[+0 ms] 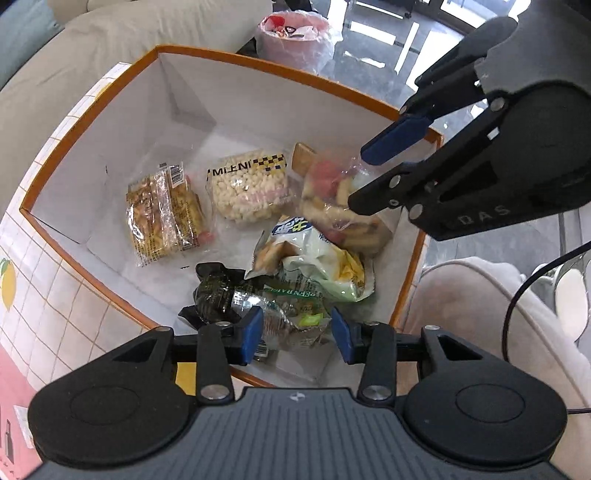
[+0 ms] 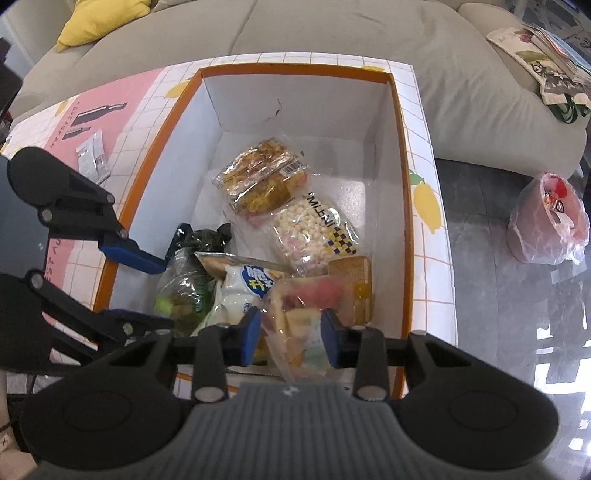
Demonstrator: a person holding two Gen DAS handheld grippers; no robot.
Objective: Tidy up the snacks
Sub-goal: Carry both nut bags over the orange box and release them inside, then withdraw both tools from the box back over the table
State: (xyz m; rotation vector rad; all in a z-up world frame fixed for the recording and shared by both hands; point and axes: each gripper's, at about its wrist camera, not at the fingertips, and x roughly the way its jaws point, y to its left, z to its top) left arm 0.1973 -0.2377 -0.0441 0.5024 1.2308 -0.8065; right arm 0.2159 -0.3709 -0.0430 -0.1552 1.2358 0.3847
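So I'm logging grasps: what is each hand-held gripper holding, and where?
Right hand-held gripper: clear snack bag, pinched at its near end. Left hand-held gripper: straddles the clear-and-green packet; grip unclear.

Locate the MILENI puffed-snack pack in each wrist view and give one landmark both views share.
Left wrist: the MILENI pack lies on the box floor just above picture centre, right of the yellow twin-pack.
Right wrist: the same pack lies right of centre, below that twin-pack.
Shared landmark: the orange rim of the box, and the pink bin on the floor beyond.
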